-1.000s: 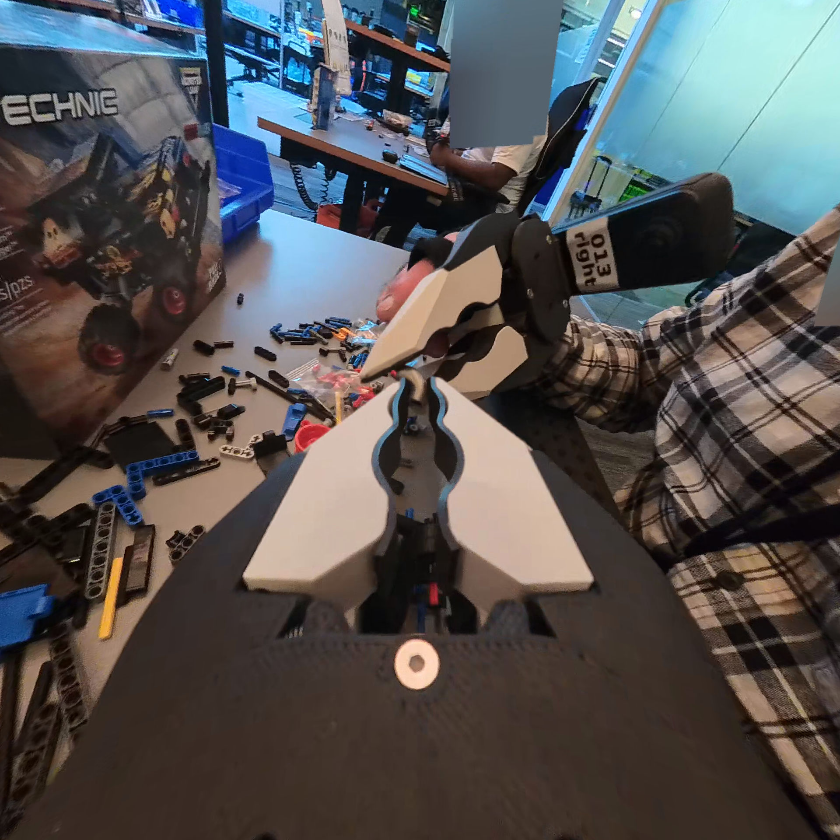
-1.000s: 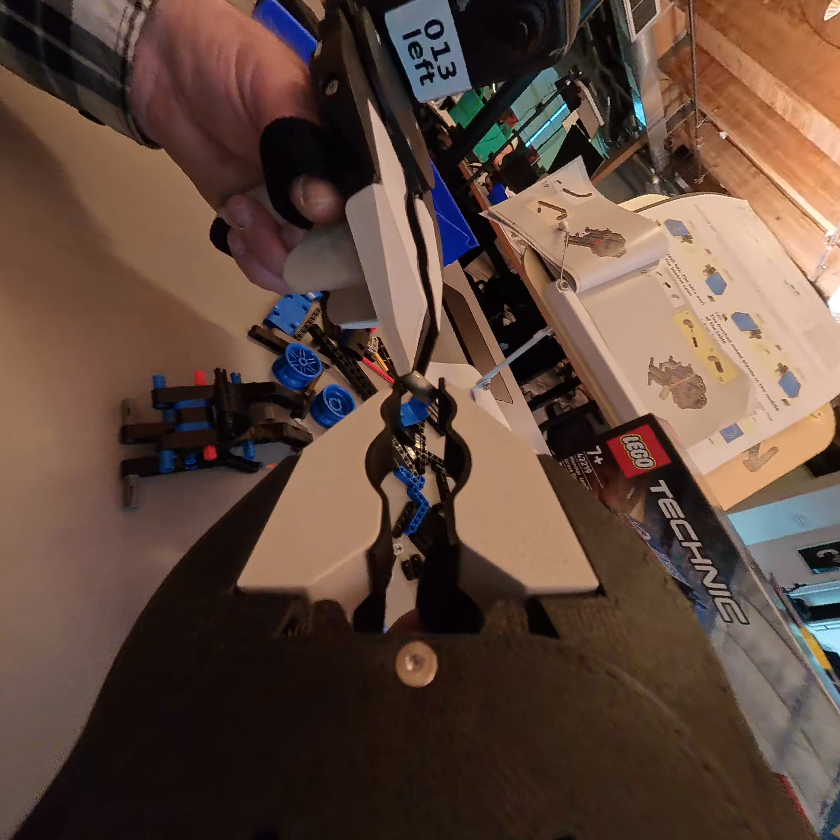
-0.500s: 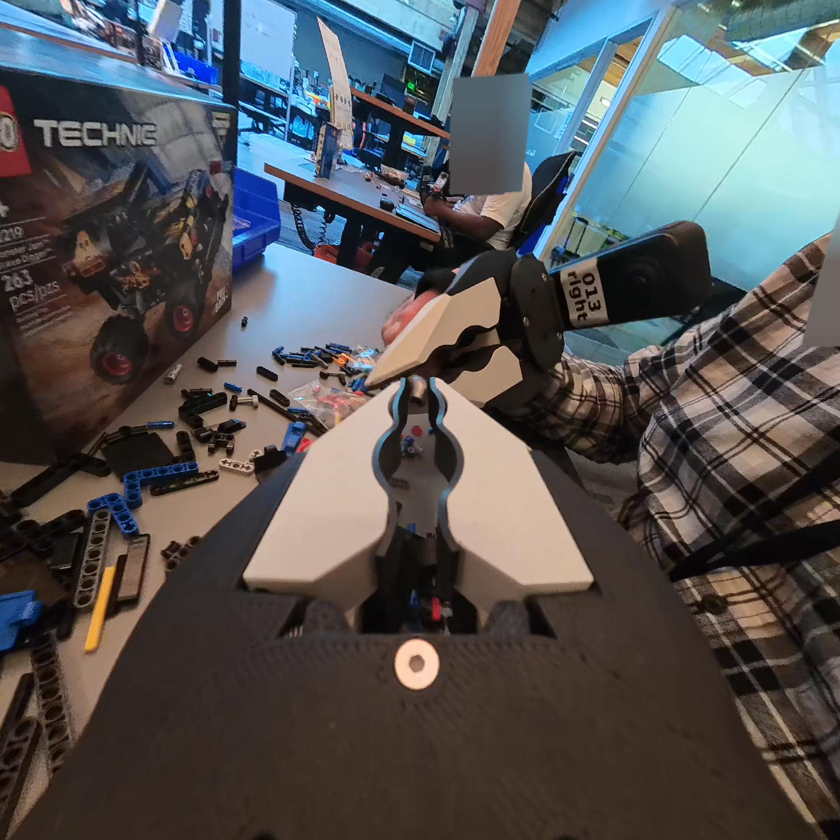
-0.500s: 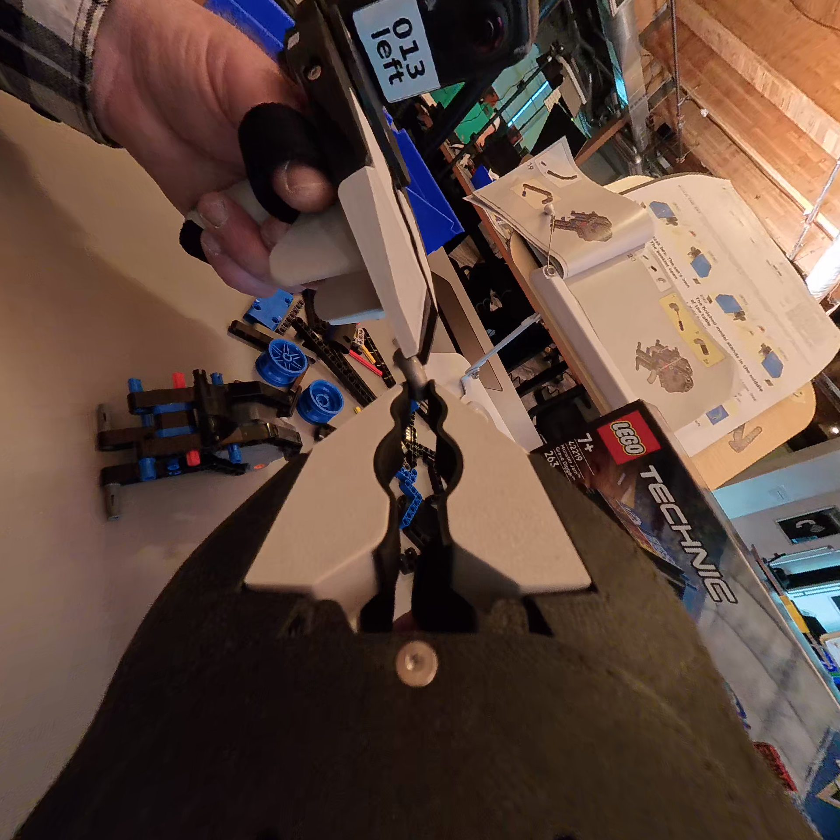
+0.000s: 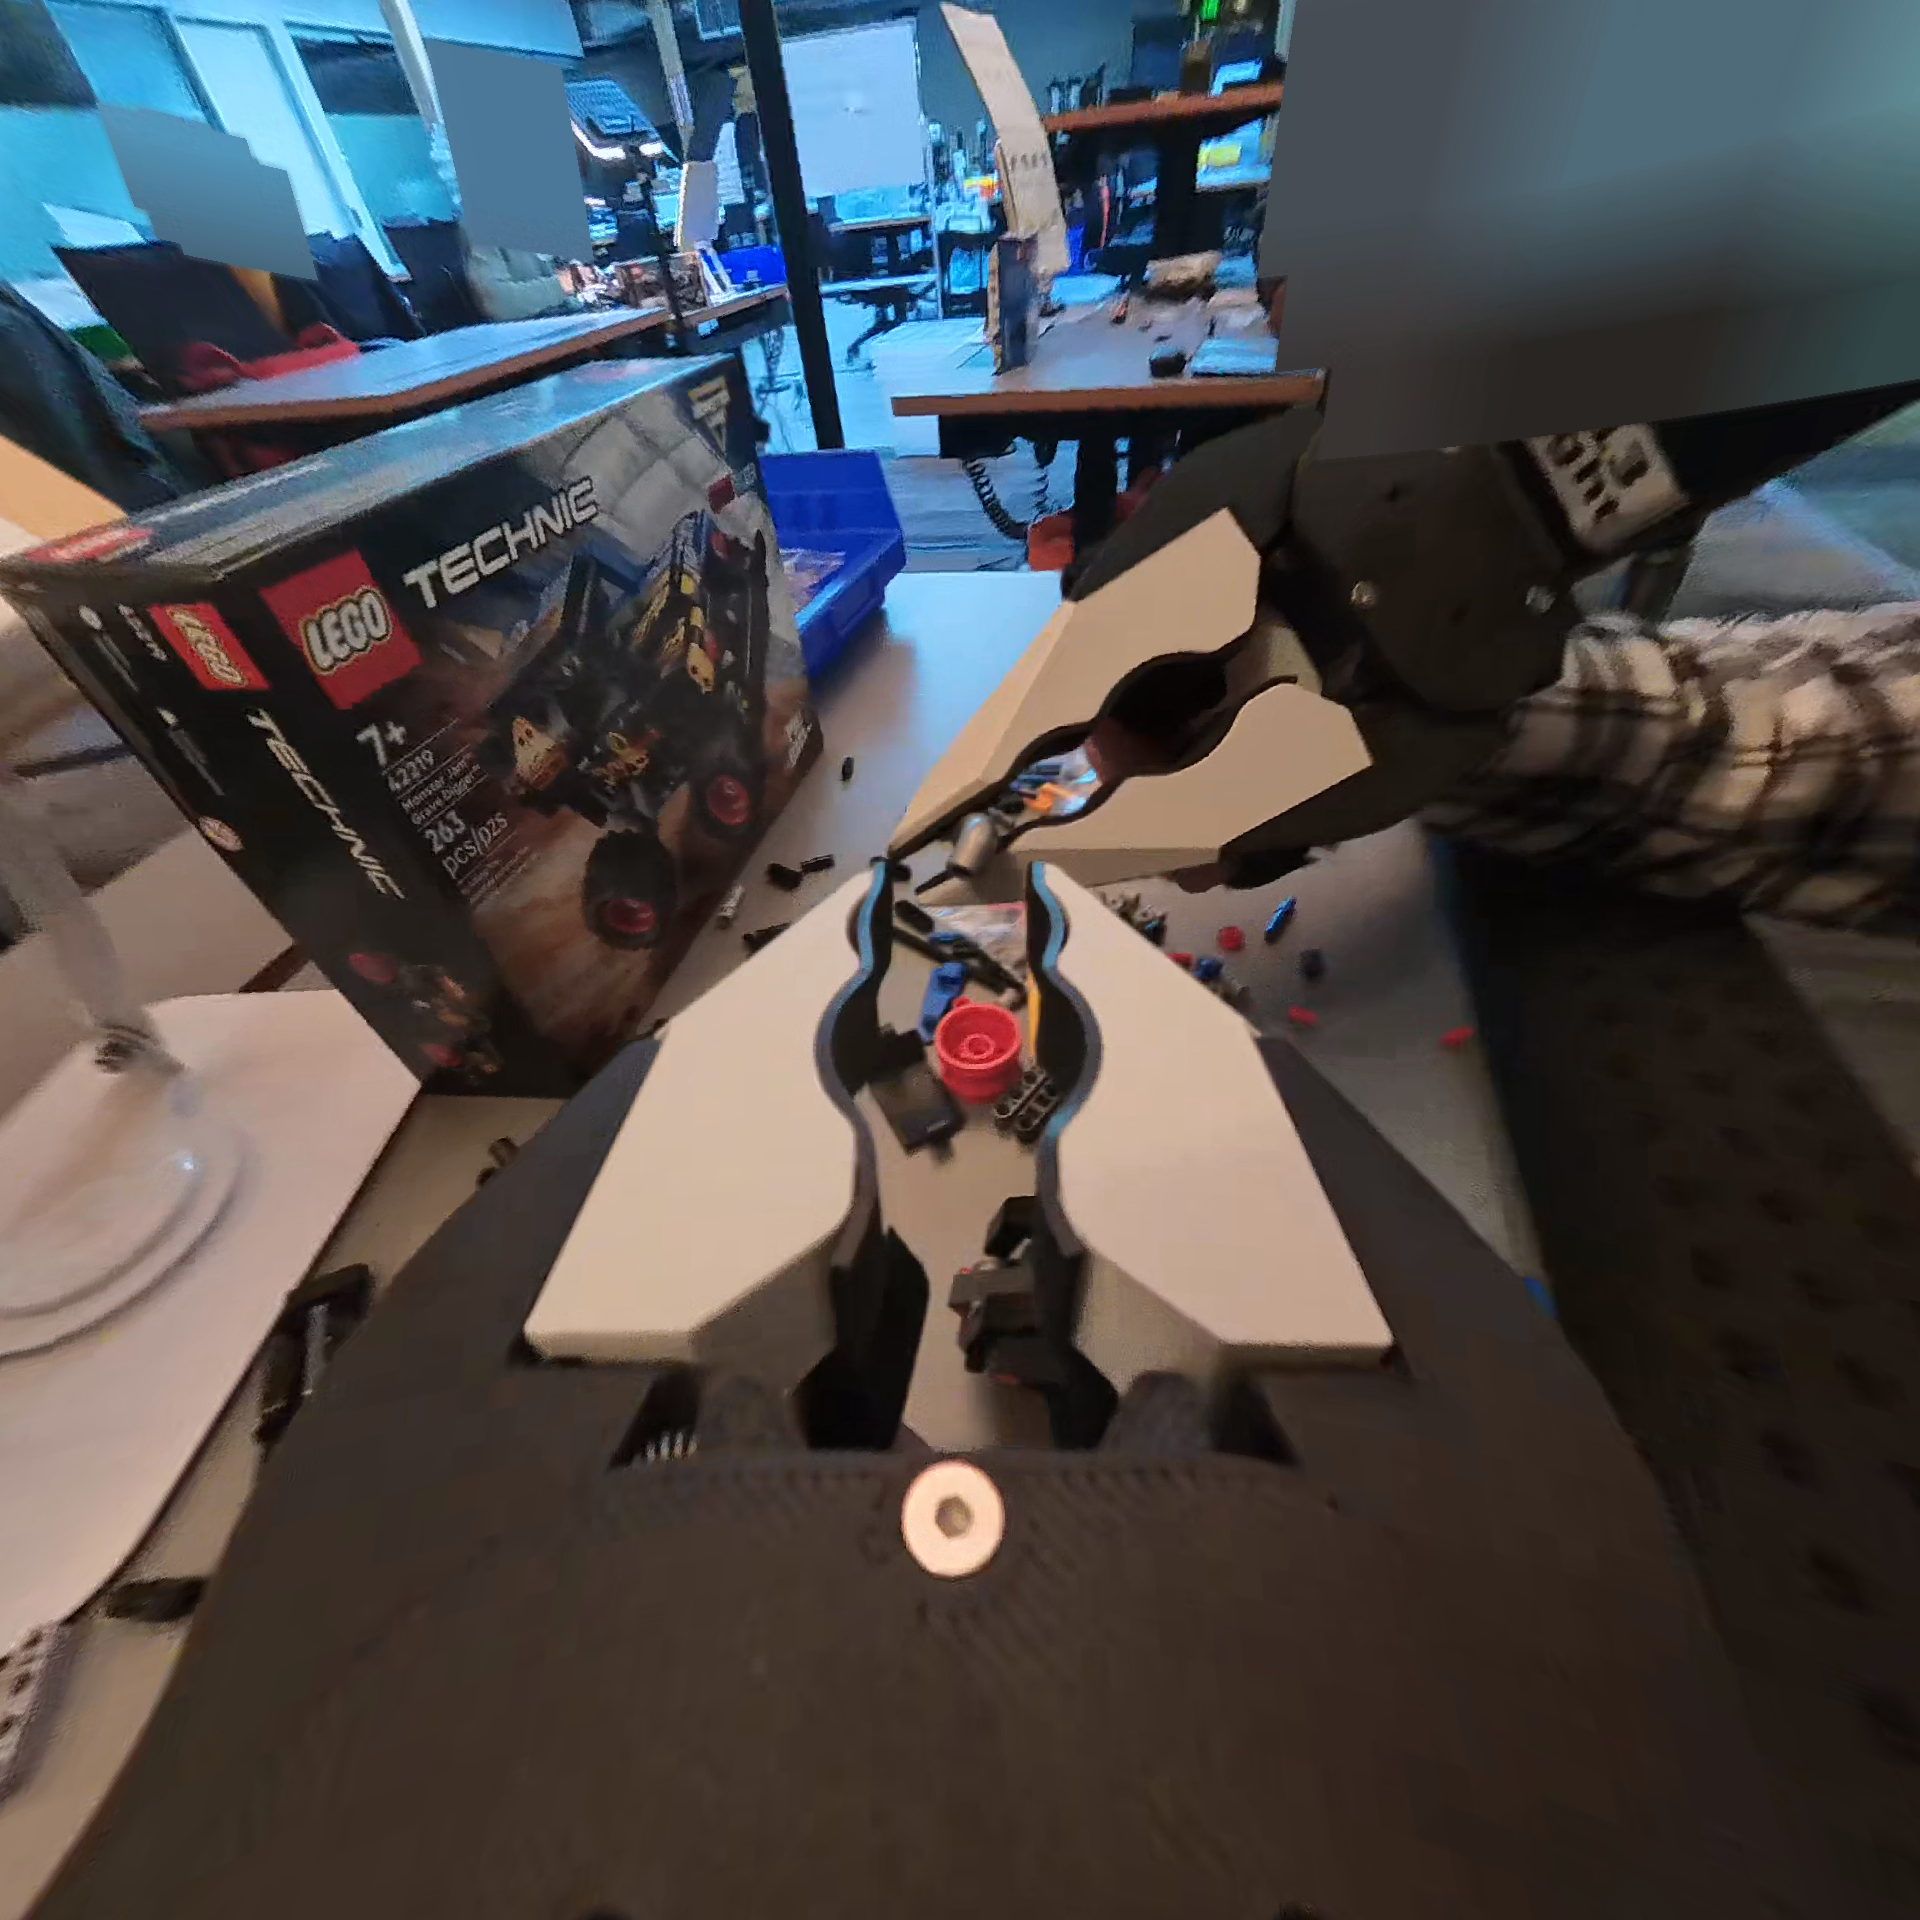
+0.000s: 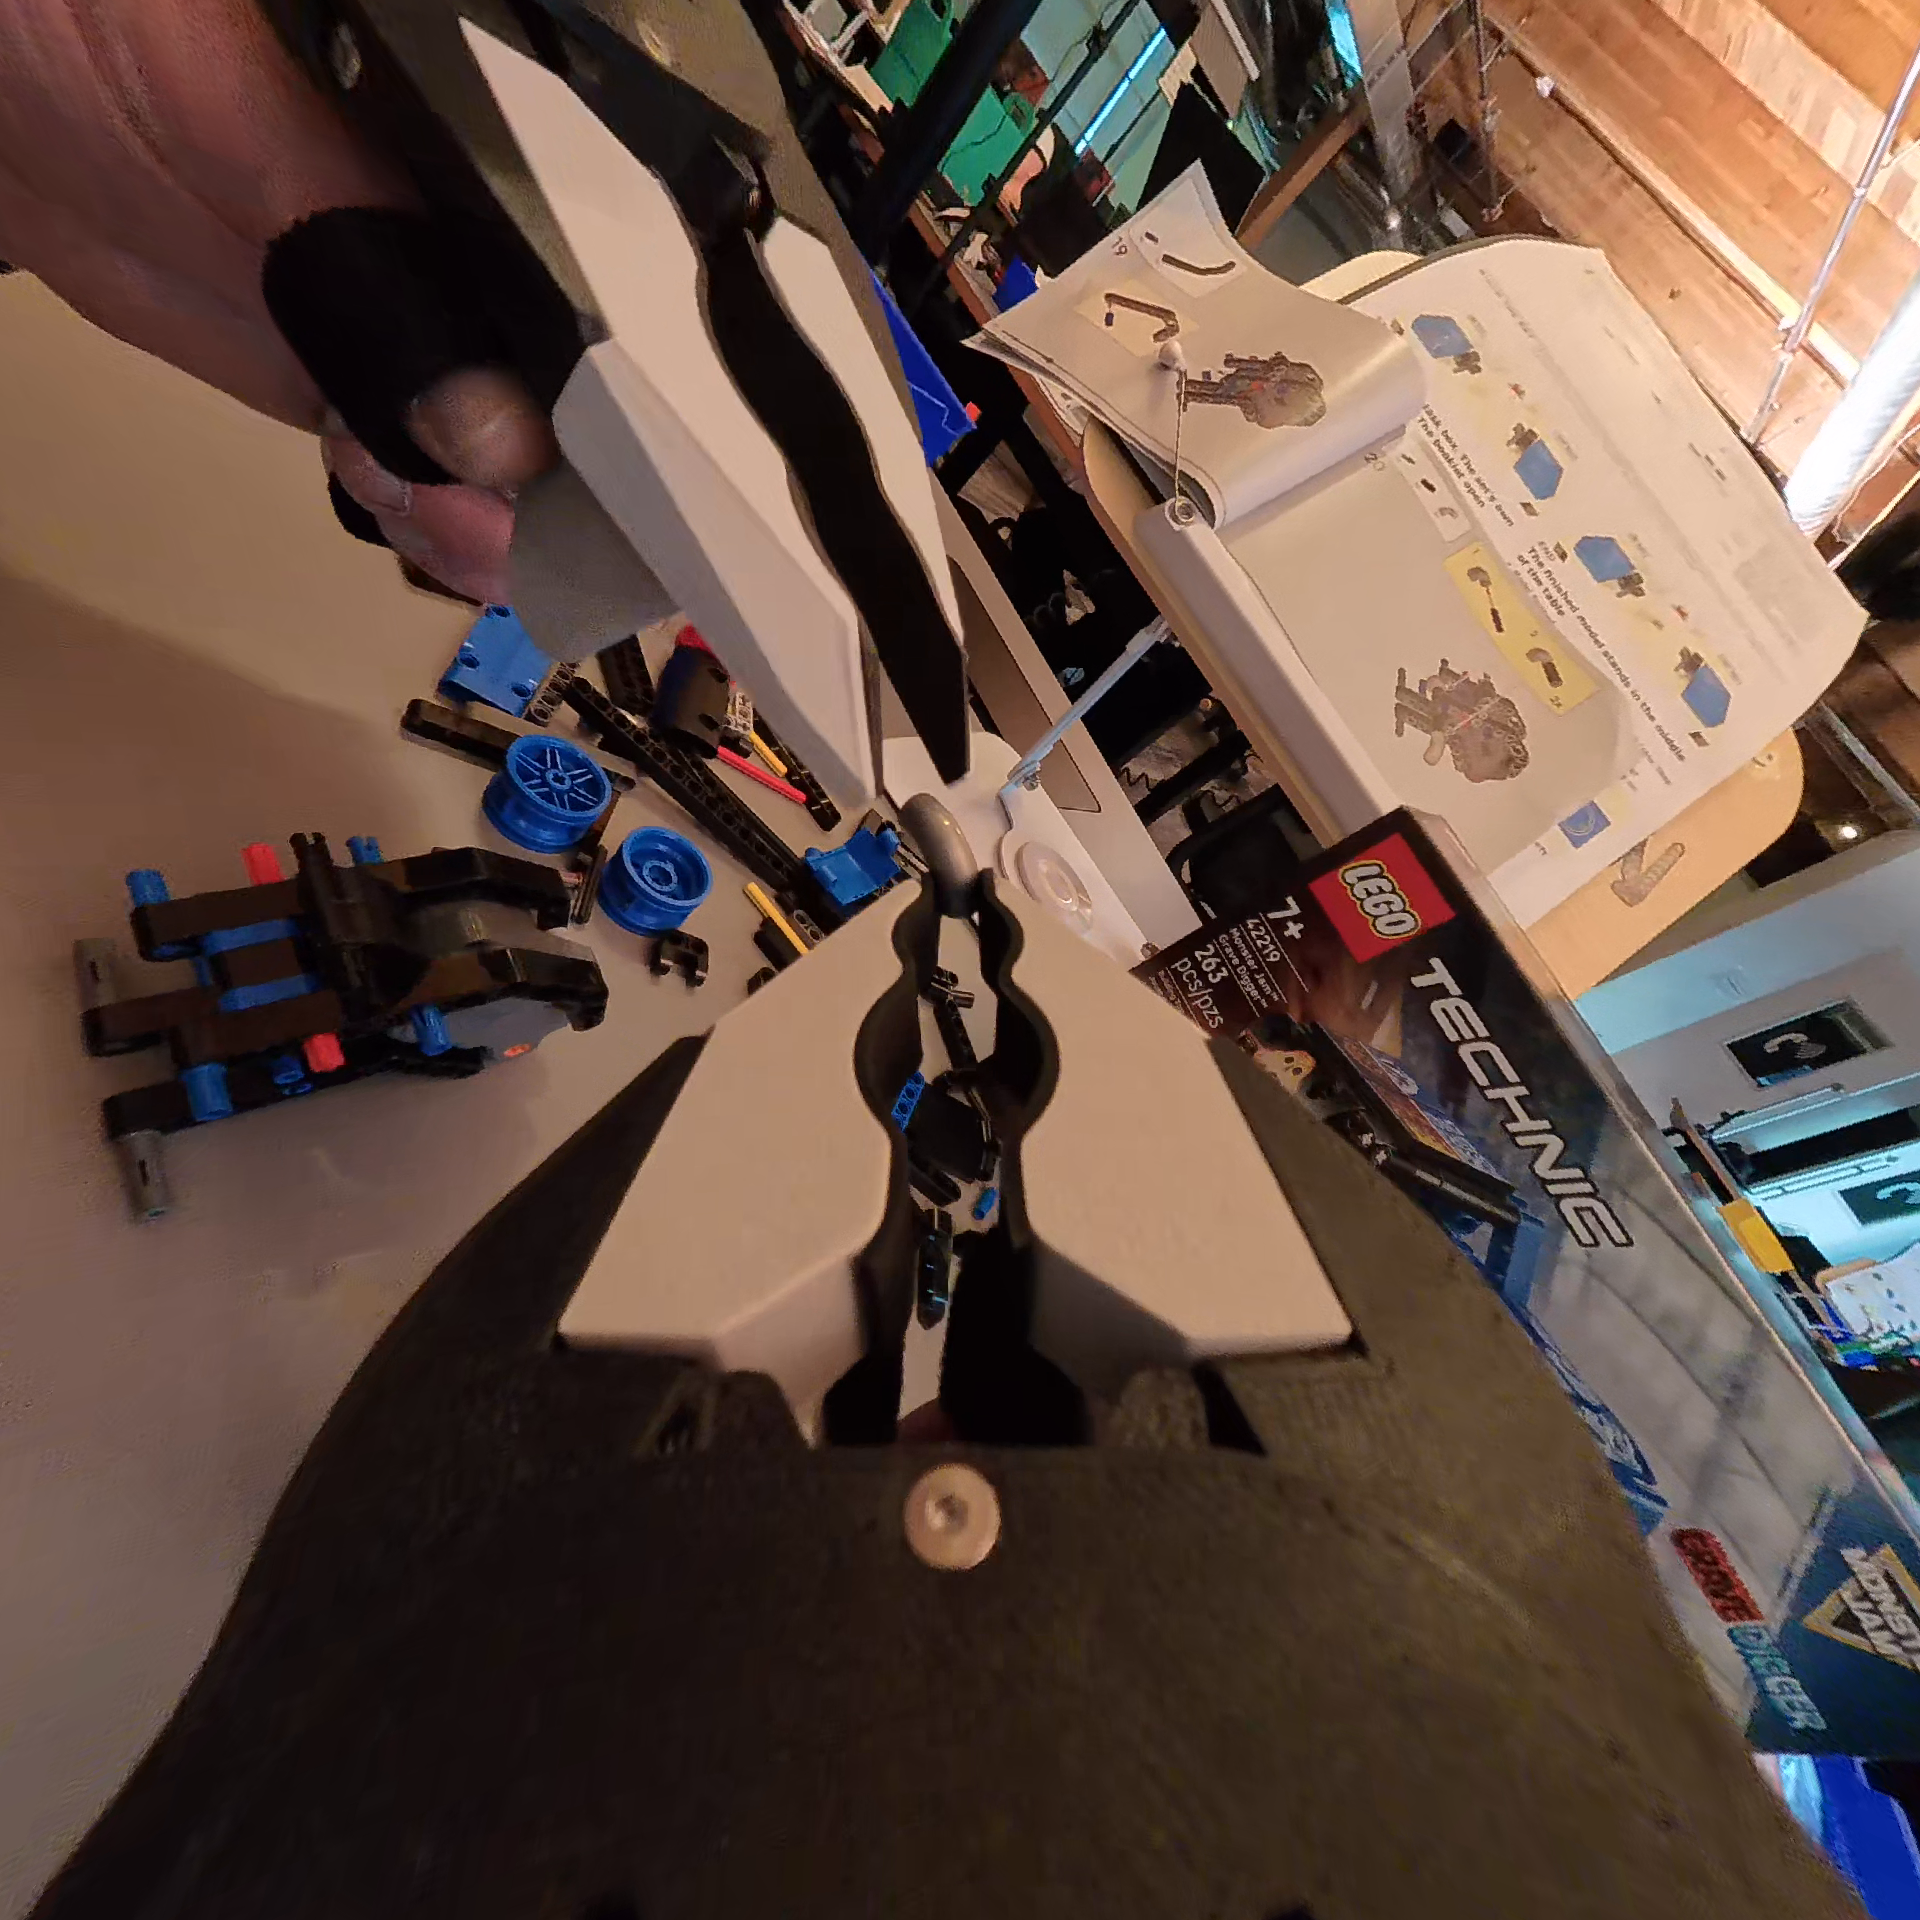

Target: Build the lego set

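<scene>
At frame centre, the right gripper (image 6: pixel 951 894) clamps a small grey plastic pin (image 6: pixel 943 844), while the left gripper (image 5: pixel 961 883), jaws apart, sits just beside it.

Both wrist views close above table (image 5: pixel 940 665), facing each other; share set box (image 6: pixel 1475 1049).
</scene>
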`<action>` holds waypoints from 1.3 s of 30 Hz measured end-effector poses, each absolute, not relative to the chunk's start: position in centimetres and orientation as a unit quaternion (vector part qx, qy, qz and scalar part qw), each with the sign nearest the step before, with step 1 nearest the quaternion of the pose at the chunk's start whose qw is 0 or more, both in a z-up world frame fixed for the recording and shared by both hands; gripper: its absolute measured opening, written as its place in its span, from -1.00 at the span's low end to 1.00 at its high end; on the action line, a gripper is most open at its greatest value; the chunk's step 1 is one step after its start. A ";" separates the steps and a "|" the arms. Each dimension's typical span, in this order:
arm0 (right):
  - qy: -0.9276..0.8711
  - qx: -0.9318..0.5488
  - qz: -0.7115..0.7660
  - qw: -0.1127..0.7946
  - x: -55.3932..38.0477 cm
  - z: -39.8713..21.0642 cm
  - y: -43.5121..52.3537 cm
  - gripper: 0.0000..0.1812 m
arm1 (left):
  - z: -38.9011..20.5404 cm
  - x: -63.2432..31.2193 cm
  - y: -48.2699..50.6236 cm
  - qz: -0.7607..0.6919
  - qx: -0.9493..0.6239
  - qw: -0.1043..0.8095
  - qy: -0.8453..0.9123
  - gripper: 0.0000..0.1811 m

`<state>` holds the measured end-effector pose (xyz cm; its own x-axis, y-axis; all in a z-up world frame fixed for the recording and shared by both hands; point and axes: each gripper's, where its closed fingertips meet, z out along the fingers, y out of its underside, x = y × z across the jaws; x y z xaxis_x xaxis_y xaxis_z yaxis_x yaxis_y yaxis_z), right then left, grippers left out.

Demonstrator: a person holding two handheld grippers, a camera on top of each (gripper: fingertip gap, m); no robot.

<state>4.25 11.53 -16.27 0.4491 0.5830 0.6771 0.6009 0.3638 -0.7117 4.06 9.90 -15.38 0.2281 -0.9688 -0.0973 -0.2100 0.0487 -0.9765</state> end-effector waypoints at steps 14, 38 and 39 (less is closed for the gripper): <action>-0.541 -0.577 0.006 0.612 3.5 -16.9 11.0 -0.96 | -16.3 4.5 9.9 -0.216 -0.547 0.575 0.569 -0.89; -0.519 -0.598 0.016 0.611 4.6 -16.7 11.8 -0.86 | -15.1 2.7 11.3 -0.323 -0.573 0.563 0.500 -0.95; -0.515 -0.601 0.019 0.612 4.8 -16.7 11.9 -0.87 | -14.7 2.4 11.4 -0.349 -0.574 0.561 0.484 -0.94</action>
<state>4.82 11.93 -16.75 0.4699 0.6407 0.6073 0.5953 0.2780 -0.7539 2.39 11.45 -14.71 0.2871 -0.9472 -0.1431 -0.1644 0.0985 -0.9815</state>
